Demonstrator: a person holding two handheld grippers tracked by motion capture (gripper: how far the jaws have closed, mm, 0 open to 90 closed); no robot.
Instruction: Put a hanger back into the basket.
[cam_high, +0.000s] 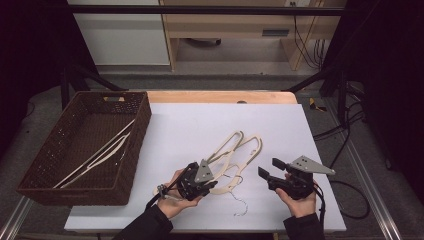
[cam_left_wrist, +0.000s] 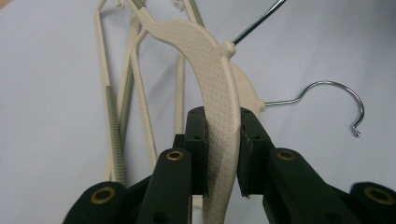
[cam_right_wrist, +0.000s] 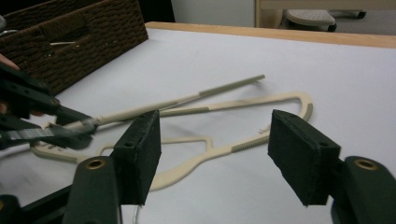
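Observation:
Two cream plastic hangers (cam_high: 240, 147) lie crossed on the white table sheet (cam_high: 200, 120), and a wire hook (cam_high: 241, 207) points toward the front edge. My left gripper (cam_high: 212, 186) is shut on the broad shoulder of the upper hanger (cam_left_wrist: 212, 70); its pads press both sides in the left gripper view (cam_left_wrist: 223, 154). The second hanger's metal hook (cam_left_wrist: 336, 100) rests on the sheet beyond. My right gripper (cam_high: 267, 168) is just right of the hangers, open with nothing between its jaws (cam_right_wrist: 215, 154). The hangers (cam_right_wrist: 243, 105) lie beyond it.
A dark wicker basket (cam_high: 135, 135) stands at the table's left, holding another cream hanger (cam_high: 100, 152). The table's wooden far edge (cam_high: 220, 96) shows behind the sheet. Cables (cam_high: 350, 200) trail off the right side.

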